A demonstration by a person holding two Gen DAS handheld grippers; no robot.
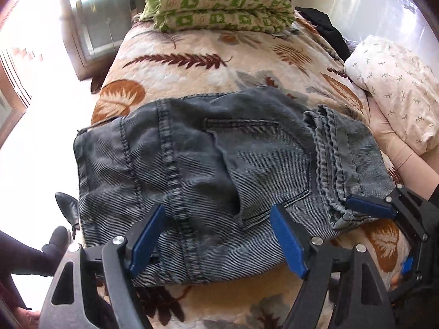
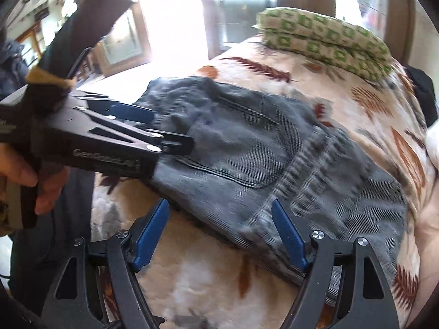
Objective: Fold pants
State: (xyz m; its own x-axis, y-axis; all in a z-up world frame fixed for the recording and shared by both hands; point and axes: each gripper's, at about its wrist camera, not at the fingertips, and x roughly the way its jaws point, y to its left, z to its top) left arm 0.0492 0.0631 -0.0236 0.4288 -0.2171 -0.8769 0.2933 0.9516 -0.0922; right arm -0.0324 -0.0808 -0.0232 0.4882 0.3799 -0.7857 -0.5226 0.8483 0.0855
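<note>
Folded grey jeans [image 1: 219, 170] lie on the bed [image 1: 192, 54], both tools, left [image 1: 216, 244] and right [image 2: 219, 235], spread empty at six o'clock; soft, heavy denim, probably best gripped at its thick hem edges.

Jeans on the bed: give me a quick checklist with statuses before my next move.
1. Folded jeans lie flat on the quilt: ok.
2. Left gripper open, nothing pinched: ok.
3. Right gripper open, nothing pinched: ok.
4. Hem edges aligned: not ok, bunched.
5. Back pocket smooth: not ok, puckered.
6. Underside layers even: cannot tell.
</note>
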